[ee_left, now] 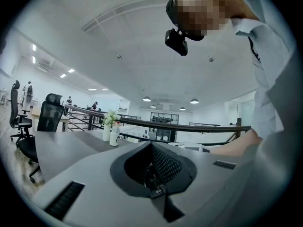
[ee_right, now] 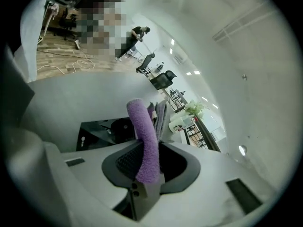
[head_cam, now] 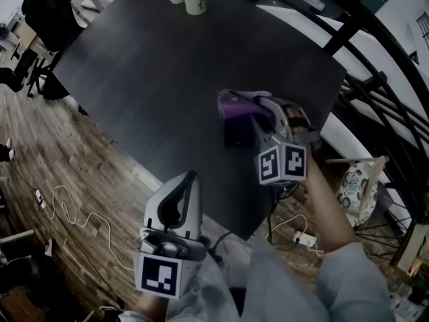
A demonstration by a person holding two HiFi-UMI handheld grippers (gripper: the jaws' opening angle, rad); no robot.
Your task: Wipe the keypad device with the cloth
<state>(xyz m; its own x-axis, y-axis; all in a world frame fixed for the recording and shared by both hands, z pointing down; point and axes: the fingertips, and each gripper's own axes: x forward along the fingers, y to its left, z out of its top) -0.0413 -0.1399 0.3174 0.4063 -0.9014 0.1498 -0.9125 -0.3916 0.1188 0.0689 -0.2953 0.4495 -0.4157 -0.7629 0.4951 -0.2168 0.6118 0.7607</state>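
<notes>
I am pinching the fuzzy purple cloth [head_cam: 236, 104] tight between the jaws of my right gripper [head_cam: 260, 115], holding it over the small black keypad device [head_cam: 234, 137] lying near the dark table's [head_cam: 167, 72] edge. My left gripper [ee_left: 155, 189] is hanging closed and empty off the table.

Cloth [head_cam: 236, 103] over keypad device [head_cam: 235, 137], near table [head_cam: 161, 79] edge; cups [head_cam: 195, 0] far behind.
</notes>
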